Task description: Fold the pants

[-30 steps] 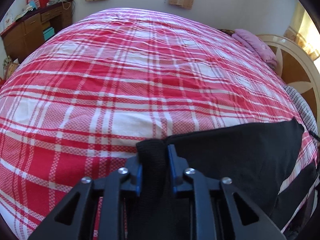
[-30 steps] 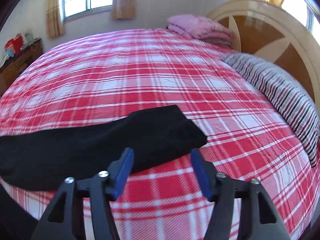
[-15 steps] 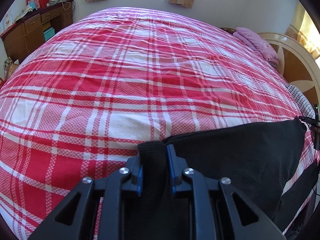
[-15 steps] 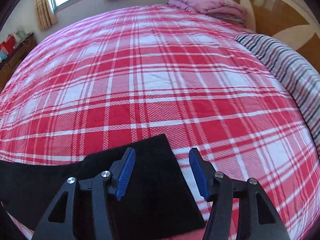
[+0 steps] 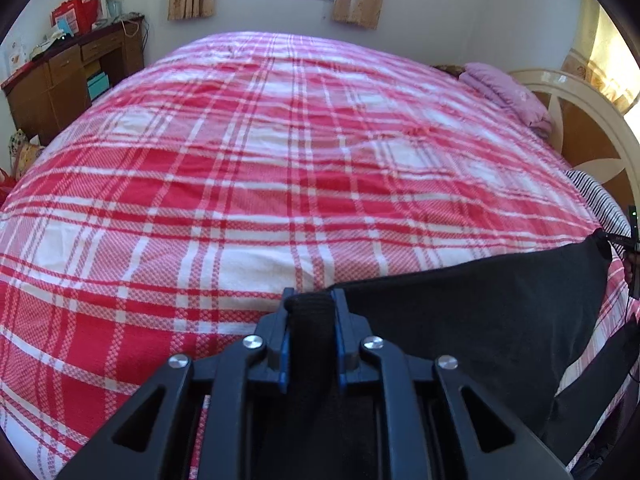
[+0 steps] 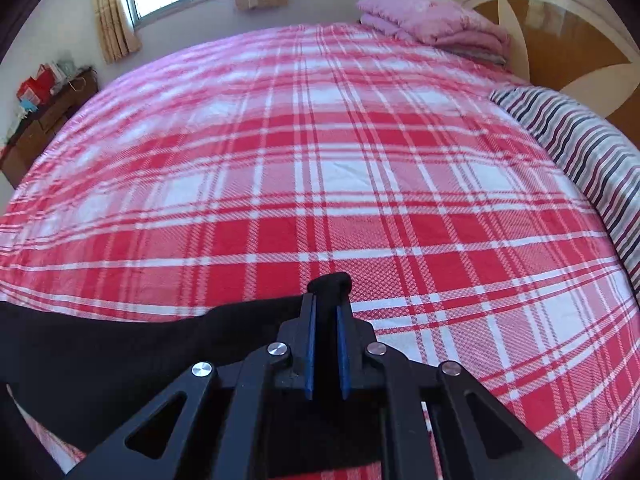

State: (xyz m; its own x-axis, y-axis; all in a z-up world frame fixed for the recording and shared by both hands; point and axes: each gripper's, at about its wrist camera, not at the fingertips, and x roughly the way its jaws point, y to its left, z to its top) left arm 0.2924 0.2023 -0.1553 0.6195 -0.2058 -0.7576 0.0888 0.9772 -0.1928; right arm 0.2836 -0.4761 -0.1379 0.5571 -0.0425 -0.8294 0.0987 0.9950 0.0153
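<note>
Left tool (image 5: pixel 310 300) pinching a corner of black pants (image 5: pixel 480 320), cloth stretching off to its right. Right tool (image 6: pixel 325 300) clamped on another corner, pants trailing leftward across the bed (image 6: pixel 320 160).

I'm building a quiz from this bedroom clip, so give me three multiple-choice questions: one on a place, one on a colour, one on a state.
1. Where is the pink folded blanket?
A. by the headboard
B. on the wooden desk
C. on the floor

2. What colour are the pants?
A. blue
B. grey
C. black

3. What is the right claw doing?
A. gaping over bare bedspread
B. shut on the pants
C. holding the striped pillow

Key: 1 A, it lies against the headboard; 2 C, the cloth is black; 3 B, black fabric is pinched between its pads.
</note>
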